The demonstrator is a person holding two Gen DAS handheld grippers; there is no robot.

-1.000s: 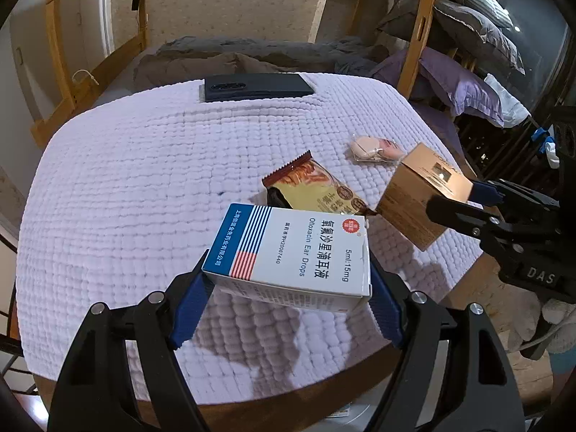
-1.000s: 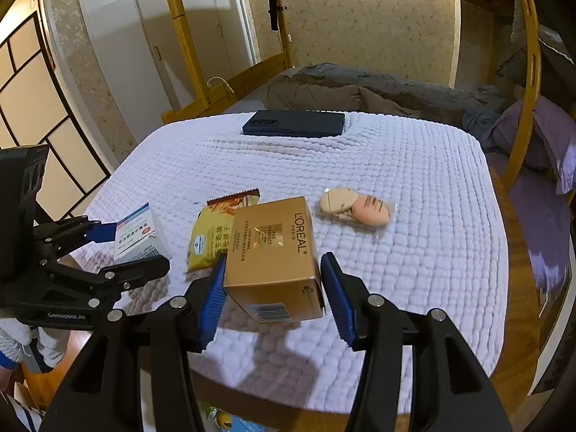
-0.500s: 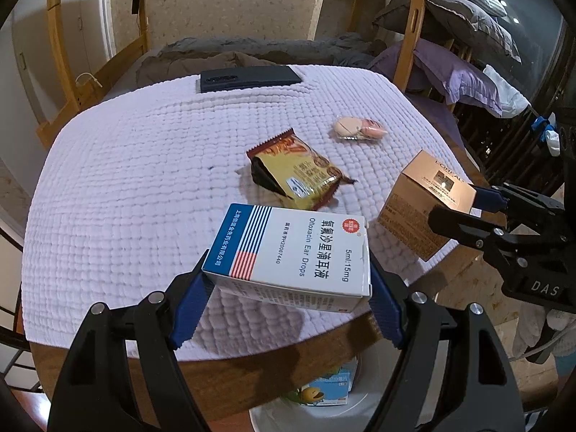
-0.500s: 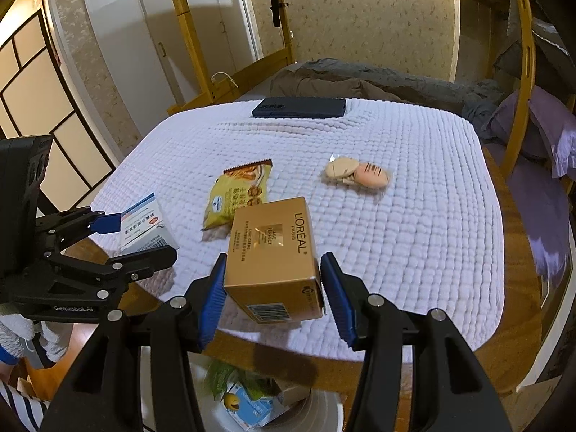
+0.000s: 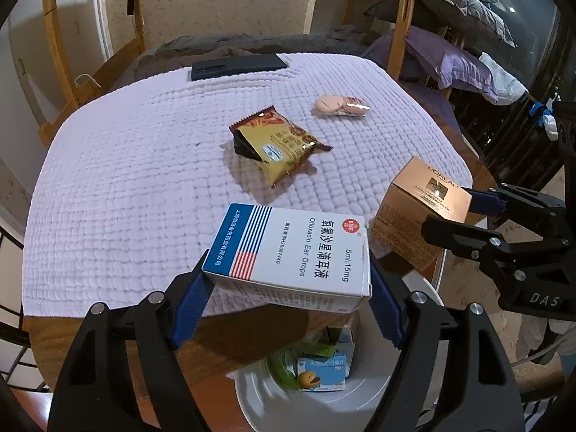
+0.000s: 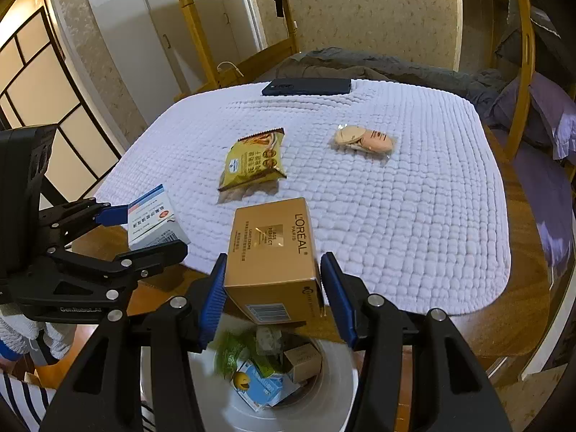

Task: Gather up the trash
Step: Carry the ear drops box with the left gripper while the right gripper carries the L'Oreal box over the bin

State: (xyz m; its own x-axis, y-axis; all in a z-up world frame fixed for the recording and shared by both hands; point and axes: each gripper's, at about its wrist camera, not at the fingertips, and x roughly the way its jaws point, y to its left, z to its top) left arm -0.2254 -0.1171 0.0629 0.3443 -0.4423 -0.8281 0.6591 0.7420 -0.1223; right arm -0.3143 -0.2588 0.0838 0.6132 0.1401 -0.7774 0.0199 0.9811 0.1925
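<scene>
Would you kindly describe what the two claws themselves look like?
Both are black frames with silver screw heads and blue ribbed pads. The left claw bears pale lettering on its body, as does the right claw, partly readable as "DAS". A striped sleeve shows nearby.

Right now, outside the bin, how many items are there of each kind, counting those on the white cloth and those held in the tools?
Cardboard boxes: 2, ear drops box in the left tool, L'Oreal box in the right tool
Snack packets: 1, yellow snack packet
Clear packs of makeup puffs: 1
Dark flat cases: 1
Total: 5
</scene>
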